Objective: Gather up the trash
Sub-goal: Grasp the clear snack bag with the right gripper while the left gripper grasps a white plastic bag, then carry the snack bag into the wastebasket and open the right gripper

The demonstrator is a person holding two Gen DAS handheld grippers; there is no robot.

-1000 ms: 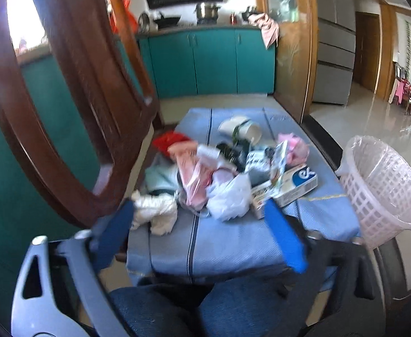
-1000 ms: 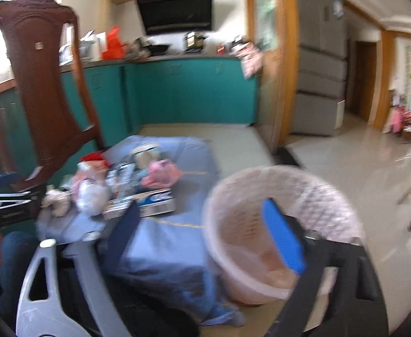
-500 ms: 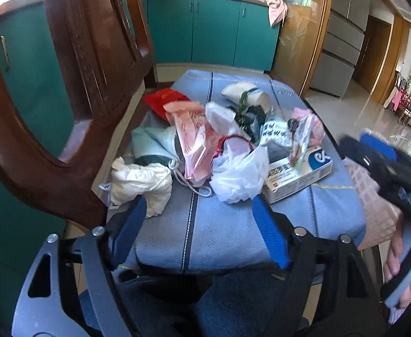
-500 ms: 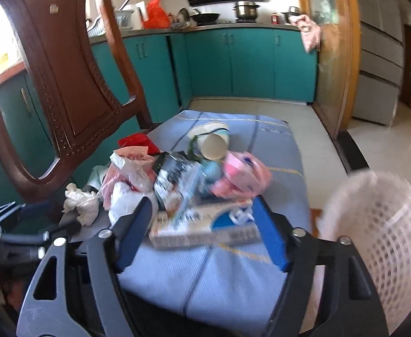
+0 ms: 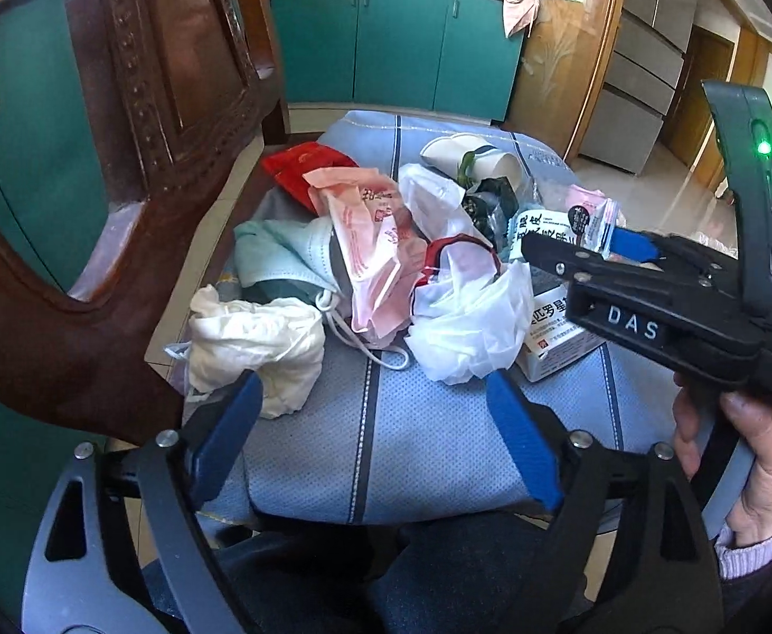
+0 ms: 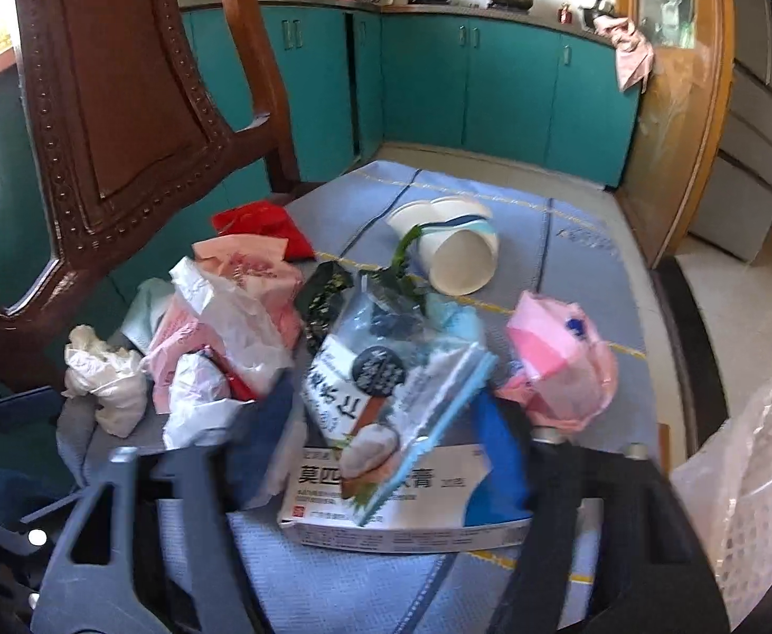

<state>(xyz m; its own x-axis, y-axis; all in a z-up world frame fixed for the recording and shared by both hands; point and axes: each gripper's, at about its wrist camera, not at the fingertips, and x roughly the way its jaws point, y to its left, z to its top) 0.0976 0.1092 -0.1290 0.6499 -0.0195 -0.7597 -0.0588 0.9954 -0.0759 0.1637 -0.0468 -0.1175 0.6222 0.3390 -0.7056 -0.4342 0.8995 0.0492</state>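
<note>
From the left wrist, our left tool (image 5: 373, 438) hovers spread over the blue cushion's (image 5: 417, 444) near edge, the trash pile (image 5: 386, 264) beyond; a wooden chair back (image 5: 138, 105) crowds the left.

From the right wrist, our right tool (image 6: 380, 454) straddles the medicine box (image 6: 402, 496), fingers apart; the basket (image 6: 755, 475) stands right.

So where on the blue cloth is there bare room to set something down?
The near strip of the blue cloth, between the left gripper and the white plastic bag, is bare. So is the far end beyond the paper cups. The middle is crowded with trash, the medicine box included.
</note>
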